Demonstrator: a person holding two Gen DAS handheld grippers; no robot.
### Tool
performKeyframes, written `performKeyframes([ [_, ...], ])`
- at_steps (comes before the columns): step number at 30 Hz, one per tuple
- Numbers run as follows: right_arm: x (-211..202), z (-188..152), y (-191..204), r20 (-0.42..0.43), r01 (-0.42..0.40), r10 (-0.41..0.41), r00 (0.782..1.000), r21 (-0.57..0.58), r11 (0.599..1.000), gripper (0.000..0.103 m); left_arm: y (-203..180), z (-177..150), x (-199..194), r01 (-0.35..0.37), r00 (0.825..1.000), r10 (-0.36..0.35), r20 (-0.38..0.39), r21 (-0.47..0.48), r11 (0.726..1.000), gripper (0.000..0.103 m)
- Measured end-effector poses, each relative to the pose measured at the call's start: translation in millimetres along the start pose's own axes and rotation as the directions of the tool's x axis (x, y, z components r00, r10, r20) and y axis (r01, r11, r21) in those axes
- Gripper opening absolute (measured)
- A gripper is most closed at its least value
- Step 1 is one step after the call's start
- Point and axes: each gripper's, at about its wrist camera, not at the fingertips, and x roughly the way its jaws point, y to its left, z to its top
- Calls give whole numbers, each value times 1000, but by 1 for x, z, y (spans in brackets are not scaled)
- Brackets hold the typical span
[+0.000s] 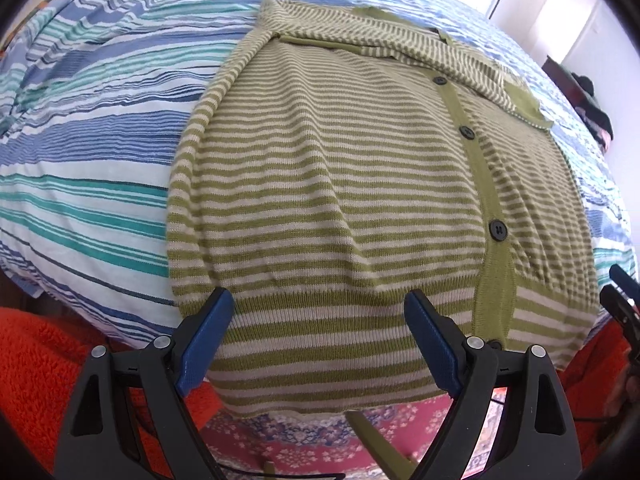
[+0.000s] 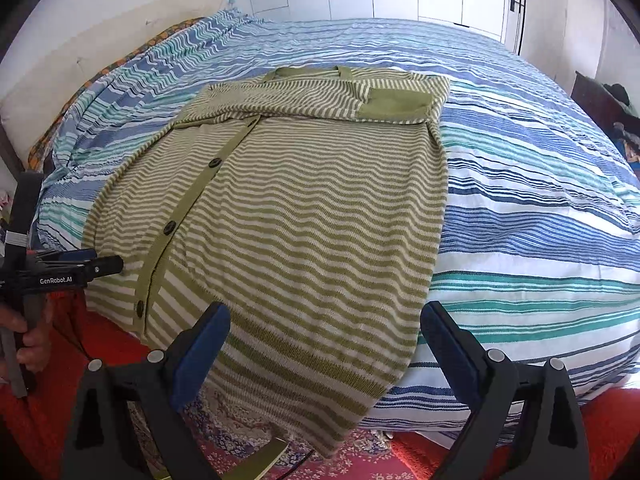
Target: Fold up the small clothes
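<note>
Left gripper (image 1: pixel 318 312) is wide open, blue pads spread apart, hovering over the hem of the cardigan (image 1: pixel 340 200) with nothing held. From the right wrist view that same left gripper (image 2: pixel 116 264) pokes in from the left edge, and its black body reads "GenRobot.AI" in white letters, the only writing to be seen. A hand (image 2: pixel 30 340) is wrapped around its handle at the lower left, fingers curled round the grip, the tool held level and pointing toward the cardigan's button side.

Right gripper (image 2: pixel 324 320) is open just as wide, empty too, poised above the hem at the near corner, one blue pad over the striped knit, the other over the bedsheet (image 2: pixel 520 208). In the left wrist view the right gripper (image 1: pixel 618 292) shows only as dark tips at the right edge; its opening can't be judged from there.

The cardigan, green and cream stripes, lies flat on the bed, buttoned down a green band with dark buttons (image 1: pixel 497 230). Its sleeves are folded across the chest near the collar. The hem hangs over the near edge of the bed, above an orange blanket (image 1: pixel 48 360) and a patterned rug (image 1: pixel 312 436).
</note>
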Motion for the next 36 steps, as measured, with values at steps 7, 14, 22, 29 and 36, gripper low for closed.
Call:
performKeyframes([
  [7,-7,0,-19,14,21,-22,1000,89,996,95,0,1,-17,6,997,-6,78,-5,1000,88],
  [14,-14,3,-20,46,30,-35,998,92,995,95,-6,5,-18,-13,996,10,93,35,999,88],
  [22,-7,6,-19,34,31,-35,999,95,995,95,-6,6,-18,-16,996,13,94,29,999,88],
  [29,-5,7,-18,30,31,-34,999,93,995,95,-4,6,-18,-19,995,17,95,21,1000,88],
  [36,-6,6,-19,33,31,-35,999,101,994,95,-3,6,-19,-26,995,24,97,20,999,88],
])
